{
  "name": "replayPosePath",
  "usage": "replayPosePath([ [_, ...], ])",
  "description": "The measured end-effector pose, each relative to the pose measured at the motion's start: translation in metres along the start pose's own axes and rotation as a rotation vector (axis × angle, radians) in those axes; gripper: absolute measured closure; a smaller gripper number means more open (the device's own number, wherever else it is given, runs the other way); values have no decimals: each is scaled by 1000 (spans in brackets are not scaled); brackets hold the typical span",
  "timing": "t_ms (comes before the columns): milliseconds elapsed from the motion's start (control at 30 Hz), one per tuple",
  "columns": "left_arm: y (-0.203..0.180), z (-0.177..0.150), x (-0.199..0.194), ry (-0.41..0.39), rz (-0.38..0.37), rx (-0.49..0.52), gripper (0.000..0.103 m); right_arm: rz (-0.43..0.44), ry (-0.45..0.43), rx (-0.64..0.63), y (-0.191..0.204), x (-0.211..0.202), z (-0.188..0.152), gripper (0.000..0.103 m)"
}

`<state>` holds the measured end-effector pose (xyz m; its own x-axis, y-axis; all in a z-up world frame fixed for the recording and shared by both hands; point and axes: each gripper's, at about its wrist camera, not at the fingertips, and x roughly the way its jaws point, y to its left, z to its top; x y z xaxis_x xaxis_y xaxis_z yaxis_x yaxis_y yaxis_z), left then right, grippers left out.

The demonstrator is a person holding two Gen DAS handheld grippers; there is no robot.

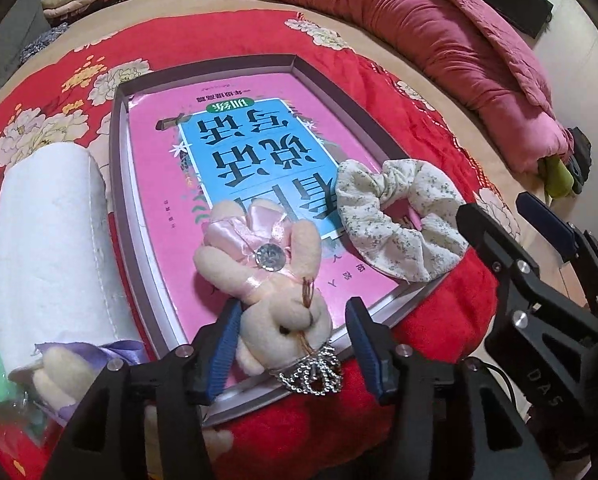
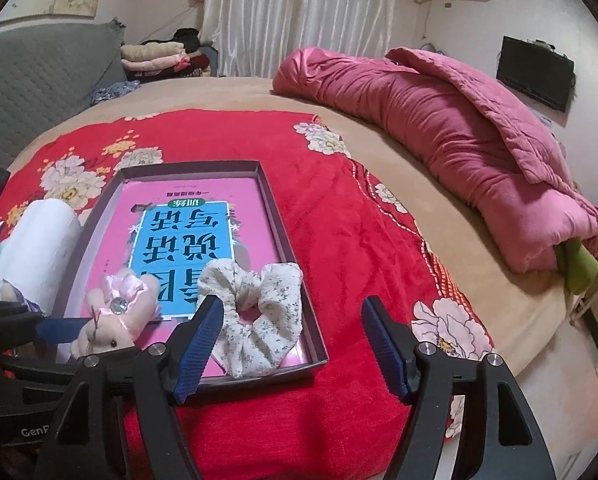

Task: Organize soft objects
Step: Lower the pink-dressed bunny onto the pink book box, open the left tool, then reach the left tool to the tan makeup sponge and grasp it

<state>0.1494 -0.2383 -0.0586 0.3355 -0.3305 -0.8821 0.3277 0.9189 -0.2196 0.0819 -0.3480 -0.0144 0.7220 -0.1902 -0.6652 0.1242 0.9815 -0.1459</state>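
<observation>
Far left on the red floral blanket (image 1: 339, 80): a white roll (image 1: 51, 240) lying on its side, just beside the outer left wall of a shallow tray (image 1: 117, 168); at its near end a second small plush toy with a purple ribbon (image 1: 59, 376), partly hidden behind the gripper body. Inside the tray, flat on the bottom, a pink book with a blue title panel (image 1: 227, 152). On the book's near left part, a cream plush rabbit (image 1: 275, 280) with a pink satin bow and a shiny round stud, head toward the camera, its bead chain (image 1: 311, 372) spilling over the tray's near rim. Left gripper (image 1: 293, 344) with jaws apart, blue pads flanking the rabbit's head, a small gap visible on either side, not clamped. Further right, a pale floral scrunchie (image 1: 399, 220) lying in the tray's near right corner, well clear of the rabbit. Right gripper (image 2: 293, 344) likewise spread wide and empty, its left pad just in front of the scrunchie, right pad over bare blanket. Far right along the bed's edge, a rumpled pink quilt (image 2: 439, 128).
</observation>
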Motion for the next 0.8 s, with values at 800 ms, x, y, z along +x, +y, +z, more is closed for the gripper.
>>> replayPosePath([
  [800,6,-15,-79,-166,-19,4,40,-8,-179,54,2,-55,1,26],
])
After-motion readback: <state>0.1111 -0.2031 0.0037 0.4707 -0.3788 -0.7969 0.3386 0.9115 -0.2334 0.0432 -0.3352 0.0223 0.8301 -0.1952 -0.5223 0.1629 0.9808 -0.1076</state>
